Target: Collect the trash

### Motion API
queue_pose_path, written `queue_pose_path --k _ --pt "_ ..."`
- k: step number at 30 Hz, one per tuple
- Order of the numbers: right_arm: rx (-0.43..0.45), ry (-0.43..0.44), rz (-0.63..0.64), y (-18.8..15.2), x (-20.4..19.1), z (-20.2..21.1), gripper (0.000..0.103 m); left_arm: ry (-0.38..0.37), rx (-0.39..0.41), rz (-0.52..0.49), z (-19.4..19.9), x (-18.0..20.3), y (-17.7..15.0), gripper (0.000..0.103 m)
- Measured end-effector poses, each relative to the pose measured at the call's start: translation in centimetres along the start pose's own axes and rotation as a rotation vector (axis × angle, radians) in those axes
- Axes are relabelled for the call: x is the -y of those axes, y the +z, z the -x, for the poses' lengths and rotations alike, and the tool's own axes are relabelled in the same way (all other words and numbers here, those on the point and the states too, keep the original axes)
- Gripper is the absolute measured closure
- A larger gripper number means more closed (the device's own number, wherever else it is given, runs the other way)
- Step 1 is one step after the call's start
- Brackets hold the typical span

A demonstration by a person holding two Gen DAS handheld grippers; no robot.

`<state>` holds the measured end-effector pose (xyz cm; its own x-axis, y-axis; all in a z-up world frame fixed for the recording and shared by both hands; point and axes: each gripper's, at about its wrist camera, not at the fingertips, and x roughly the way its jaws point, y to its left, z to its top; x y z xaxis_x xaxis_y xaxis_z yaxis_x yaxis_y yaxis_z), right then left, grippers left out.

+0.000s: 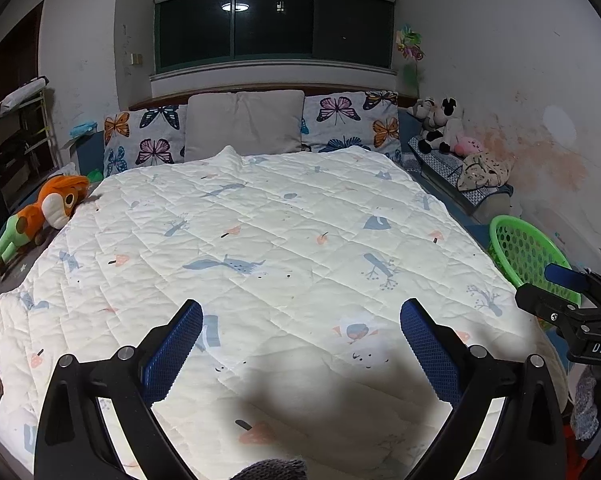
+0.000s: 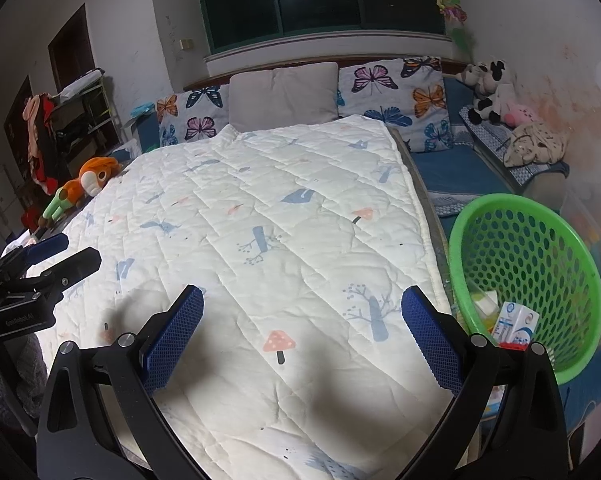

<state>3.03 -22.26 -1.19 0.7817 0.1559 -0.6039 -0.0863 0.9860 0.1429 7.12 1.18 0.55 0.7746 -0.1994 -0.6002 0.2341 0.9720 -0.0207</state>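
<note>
Basket (image 2: 540, 216) right of quilt (image 2: 260, 220); carton (image 2: 516, 324) inside.

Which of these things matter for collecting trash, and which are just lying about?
Part of the job:
- green basket
- small carton in it
- left gripper, open
- right gripper, open

Just lying about:
- quilt
- orange plush toy
- butterfly pillows
- grey pillow
- black-and-white plush toy
</note>
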Motion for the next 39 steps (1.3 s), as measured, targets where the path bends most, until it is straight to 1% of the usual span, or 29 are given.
queue_pose_path --k 25,39 --pt "-0.001 0.005 0.002 -0.48 0.1 0.07 0.005 0.007 0.008 0.001 0.07 0.17 -0.1 0.007" --pt "0.023 0.02 0.015 -0.55 -0.42 0.4 0.005 0.021 0.045 0.012 0.75 0.28 0.03 0.007"
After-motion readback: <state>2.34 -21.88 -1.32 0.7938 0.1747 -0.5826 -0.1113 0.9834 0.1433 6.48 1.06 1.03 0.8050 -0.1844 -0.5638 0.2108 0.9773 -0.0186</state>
